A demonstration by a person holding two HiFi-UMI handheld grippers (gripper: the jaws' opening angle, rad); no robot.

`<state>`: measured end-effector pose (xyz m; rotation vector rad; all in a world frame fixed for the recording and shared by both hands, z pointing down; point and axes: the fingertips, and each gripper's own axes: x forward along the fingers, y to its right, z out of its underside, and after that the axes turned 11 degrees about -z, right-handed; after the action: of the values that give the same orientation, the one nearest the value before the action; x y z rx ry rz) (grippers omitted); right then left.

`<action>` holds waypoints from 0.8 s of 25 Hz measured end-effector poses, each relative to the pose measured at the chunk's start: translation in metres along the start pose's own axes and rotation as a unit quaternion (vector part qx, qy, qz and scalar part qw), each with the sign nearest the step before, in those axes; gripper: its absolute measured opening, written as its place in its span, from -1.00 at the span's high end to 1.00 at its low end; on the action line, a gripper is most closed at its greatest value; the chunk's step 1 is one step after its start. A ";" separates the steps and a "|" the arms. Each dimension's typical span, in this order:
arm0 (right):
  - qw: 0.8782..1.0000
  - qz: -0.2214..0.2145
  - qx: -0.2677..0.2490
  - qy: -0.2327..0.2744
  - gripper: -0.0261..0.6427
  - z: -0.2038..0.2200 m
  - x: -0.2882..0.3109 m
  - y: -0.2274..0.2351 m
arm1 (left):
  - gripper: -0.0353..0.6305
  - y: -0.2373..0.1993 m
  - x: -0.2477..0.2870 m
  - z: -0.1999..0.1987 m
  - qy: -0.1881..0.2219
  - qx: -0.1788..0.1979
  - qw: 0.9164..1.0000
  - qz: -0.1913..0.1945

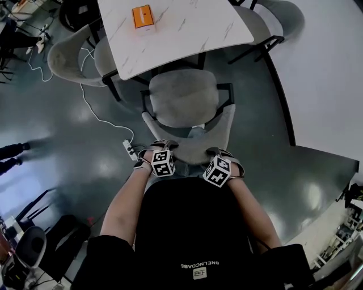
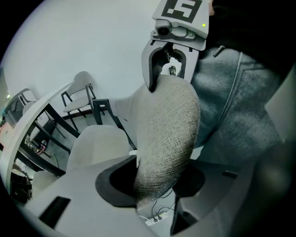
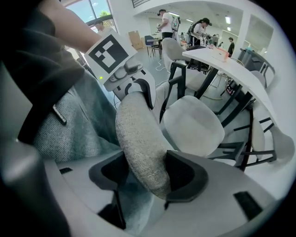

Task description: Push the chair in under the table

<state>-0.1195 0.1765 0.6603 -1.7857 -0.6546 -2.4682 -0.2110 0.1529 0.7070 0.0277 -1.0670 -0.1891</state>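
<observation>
A grey fabric chair [image 1: 184,93] stands with its seat partly under the white marble table [image 1: 187,31]. Its curved backrest [image 1: 195,148] faces me. My left gripper [image 1: 160,147] is shut on the backrest's top edge at the left, and my right gripper [image 1: 219,154] is shut on it at the right. In the left gripper view the backrest [image 2: 169,134] fills the gap of the left gripper [image 2: 157,181], with the right gripper [image 2: 167,62] clamped further along. In the right gripper view the backrest [image 3: 138,139] sits in the right gripper [image 3: 142,173], beyond it the left gripper [image 3: 135,89].
An orange box [image 1: 143,16] lies on the table. Other grey chairs stand at the table's left [image 1: 69,56] and right [image 1: 275,17]. A power strip [image 1: 129,149] with a white cable lies on the dark floor left of the chair. People stand far off [image 3: 164,18].
</observation>
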 end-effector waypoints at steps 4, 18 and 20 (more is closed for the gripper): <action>1.000 -0.013 -0.002 -0.013 0.14 0.004 -0.003 0.007 | 0.39 -0.004 0.004 -0.007 0.006 0.007 1.000 0.010; 1.000 -0.019 -0.003 -0.023 0.13 0.001 -0.027 0.063 | 0.39 -0.049 0.020 -0.029 0.025 -0.020 0.999 0.004; 0.999 -0.021 0.003 -0.024 0.12 0.004 -0.031 0.072 | 0.39 -0.053 0.024 -0.035 0.027 -0.024 0.999 0.006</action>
<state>-0.0863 0.1052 0.6558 -1.8533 -0.7094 -2.4538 -0.1764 0.0939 0.7045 -0.0176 -1.0090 -0.2019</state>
